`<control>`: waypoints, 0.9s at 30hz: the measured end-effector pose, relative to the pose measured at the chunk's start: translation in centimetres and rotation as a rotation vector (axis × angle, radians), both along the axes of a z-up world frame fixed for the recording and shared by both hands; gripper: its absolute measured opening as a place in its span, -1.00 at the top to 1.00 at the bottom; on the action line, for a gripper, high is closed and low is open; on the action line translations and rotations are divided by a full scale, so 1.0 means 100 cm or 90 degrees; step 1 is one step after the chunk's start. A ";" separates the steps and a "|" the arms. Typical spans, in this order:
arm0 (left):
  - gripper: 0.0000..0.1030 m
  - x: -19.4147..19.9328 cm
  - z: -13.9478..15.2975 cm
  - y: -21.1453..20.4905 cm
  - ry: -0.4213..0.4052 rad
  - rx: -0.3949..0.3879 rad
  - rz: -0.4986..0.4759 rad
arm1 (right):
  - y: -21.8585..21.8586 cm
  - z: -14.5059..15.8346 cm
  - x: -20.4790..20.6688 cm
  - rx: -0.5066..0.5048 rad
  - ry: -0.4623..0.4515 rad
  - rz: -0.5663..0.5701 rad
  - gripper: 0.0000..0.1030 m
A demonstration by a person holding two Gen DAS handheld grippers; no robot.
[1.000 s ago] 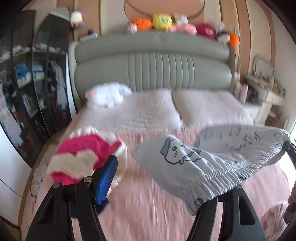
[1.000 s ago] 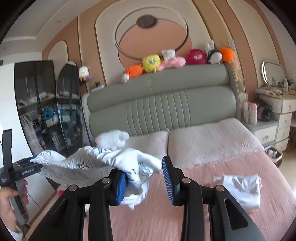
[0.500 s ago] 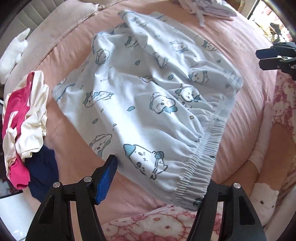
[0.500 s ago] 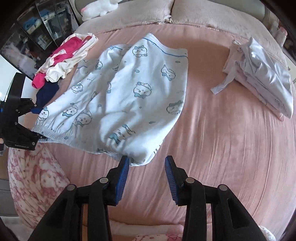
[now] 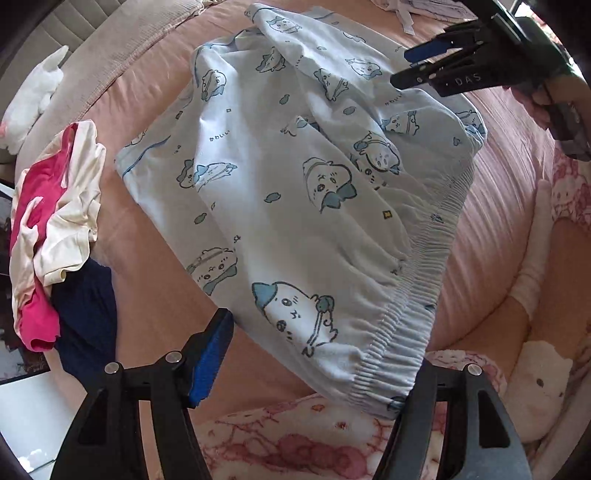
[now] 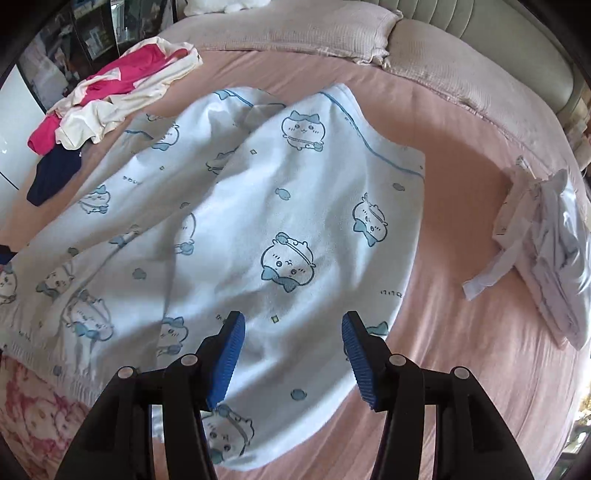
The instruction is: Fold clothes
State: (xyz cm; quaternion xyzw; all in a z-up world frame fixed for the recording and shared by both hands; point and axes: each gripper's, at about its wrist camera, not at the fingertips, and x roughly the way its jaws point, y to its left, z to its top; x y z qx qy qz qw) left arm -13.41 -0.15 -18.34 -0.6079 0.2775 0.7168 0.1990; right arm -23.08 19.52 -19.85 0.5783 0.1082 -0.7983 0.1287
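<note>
Pale blue shorts (image 5: 295, 192) with a cartoon print and an elastic waistband lie spread on the pink bed (image 5: 155, 295). My left gripper (image 5: 321, 347) points down at the near waistband corner. Its jaws stand wide; the corner drapes against the right finger and hides that pad, while the left pad is clear of the cloth. My right gripper (image 6: 291, 325) hovers over the other side of the shorts (image 6: 258, 221). Its jaws are opening, and the cloth lies flat beneath them, unpinched. It also shows in the left wrist view as the right gripper (image 5: 417, 66).
A heap of pink, cream and navy clothes (image 5: 55, 221) lies at the bed's left side. Folded white garments (image 6: 546, 258) are stacked at the right. Pillows (image 6: 295, 33) line the headboard. A person's leg in a white sock (image 5: 532, 258) is by the near edge.
Both grippers tipped from facing the headboard to pointing down. The shorts went from hanging in the air to lying spread on the bed. The right jaws let go and widened.
</note>
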 end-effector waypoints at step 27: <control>-0.31 -0.027 0.018 0.019 0.027 0.066 -0.031 | 0.036 0.000 0.005 -0.049 0.009 -0.037 -0.41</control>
